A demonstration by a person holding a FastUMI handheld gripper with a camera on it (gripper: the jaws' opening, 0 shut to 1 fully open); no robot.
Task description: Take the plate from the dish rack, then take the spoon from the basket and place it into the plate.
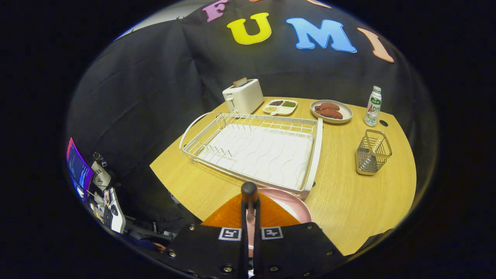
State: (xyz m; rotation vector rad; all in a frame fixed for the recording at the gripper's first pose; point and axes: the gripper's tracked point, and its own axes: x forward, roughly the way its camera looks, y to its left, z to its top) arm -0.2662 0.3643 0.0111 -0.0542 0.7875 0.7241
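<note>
The fingers [250, 211] are clenched on a spoon [249, 193], its dark handle end standing upright between them, directly over the pink plate [292, 201] that sits on the surface [341, 193] just in front of the white dish rack [255, 149]. The step in hand appears to be setting the spoon down: I would lower it toward the plate's middle, tilt it flat, and release only once it touches, so it cannot bounce over the rim. Beyond the rack to the right stands the wire basket [372, 152], well apart from the plate.
</note>
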